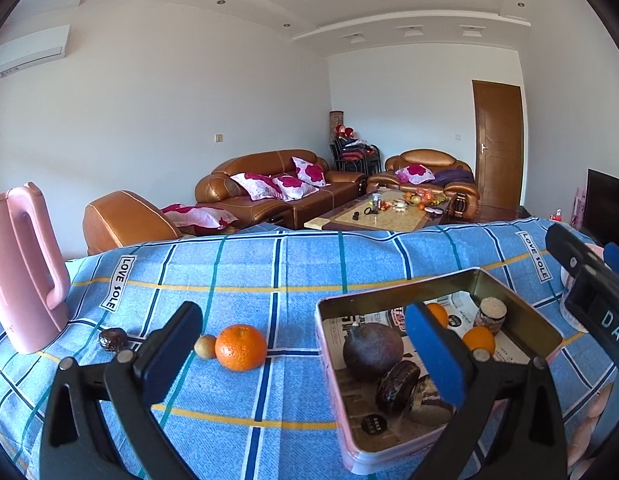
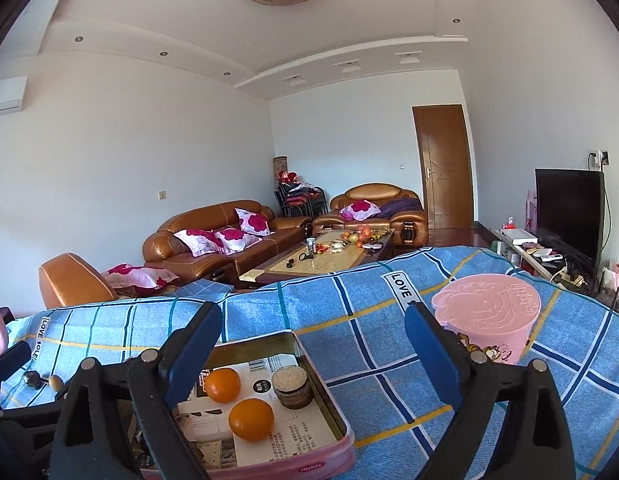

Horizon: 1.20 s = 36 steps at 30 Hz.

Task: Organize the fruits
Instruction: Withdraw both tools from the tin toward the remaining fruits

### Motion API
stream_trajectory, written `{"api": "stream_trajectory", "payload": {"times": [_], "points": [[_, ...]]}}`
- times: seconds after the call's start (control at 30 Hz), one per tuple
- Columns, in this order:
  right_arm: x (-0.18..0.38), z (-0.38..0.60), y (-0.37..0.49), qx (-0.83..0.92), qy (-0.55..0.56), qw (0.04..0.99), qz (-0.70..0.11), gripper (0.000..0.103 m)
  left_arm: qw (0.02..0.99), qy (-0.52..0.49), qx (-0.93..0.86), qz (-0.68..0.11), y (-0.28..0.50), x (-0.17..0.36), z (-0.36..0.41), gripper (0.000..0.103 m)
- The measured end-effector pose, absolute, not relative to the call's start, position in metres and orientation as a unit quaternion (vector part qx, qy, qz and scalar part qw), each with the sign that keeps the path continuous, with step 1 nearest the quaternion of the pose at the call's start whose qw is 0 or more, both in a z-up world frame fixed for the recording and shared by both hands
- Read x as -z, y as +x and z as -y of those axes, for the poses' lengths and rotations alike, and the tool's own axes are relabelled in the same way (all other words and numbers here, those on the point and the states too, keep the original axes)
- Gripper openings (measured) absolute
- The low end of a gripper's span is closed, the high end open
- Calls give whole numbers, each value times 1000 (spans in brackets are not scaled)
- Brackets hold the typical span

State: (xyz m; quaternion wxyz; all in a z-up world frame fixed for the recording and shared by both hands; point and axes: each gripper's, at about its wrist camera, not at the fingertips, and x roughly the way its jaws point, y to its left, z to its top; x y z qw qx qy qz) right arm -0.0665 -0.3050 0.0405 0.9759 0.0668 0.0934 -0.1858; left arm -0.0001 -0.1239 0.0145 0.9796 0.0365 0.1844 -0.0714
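My left gripper [image 1: 305, 348] is open above the blue checked cloth, holding nothing. Past its fingers a large orange [image 1: 240, 347] lies on the cloth beside a small tan fruit [image 1: 205, 346]; a dark date-like fruit [image 1: 112, 339] lies further left. To the right, a pink tin [image 1: 389, 292] holds a dark purple fruit [image 1: 372, 350], two oranges [image 1: 478, 339], a chocolate pastry [image 1: 397, 386] and a small cake cup [image 1: 490, 314]. My right gripper [image 2: 313, 354] is open and empty over the tin's [image 2: 321, 380] right side, where the oranges [image 2: 251, 419] and the cup [image 2: 291, 386] lie.
A pink kettle [image 1: 25, 272] stands at the table's left end. At the right, just past my right gripper, is a pink lidded tub [image 2: 487, 320]. The table's far edge drops off toward brown sofas and a coffee table. A television stands far right.
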Motion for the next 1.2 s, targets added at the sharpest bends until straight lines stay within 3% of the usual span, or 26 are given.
{"api": "stream_trajectory", "payload": {"times": [1.2], "points": [[-33, 205, -58, 139, 42, 981, -132, 94, 975, 28, 16, -221, 7, -8, 29, 103]]}}
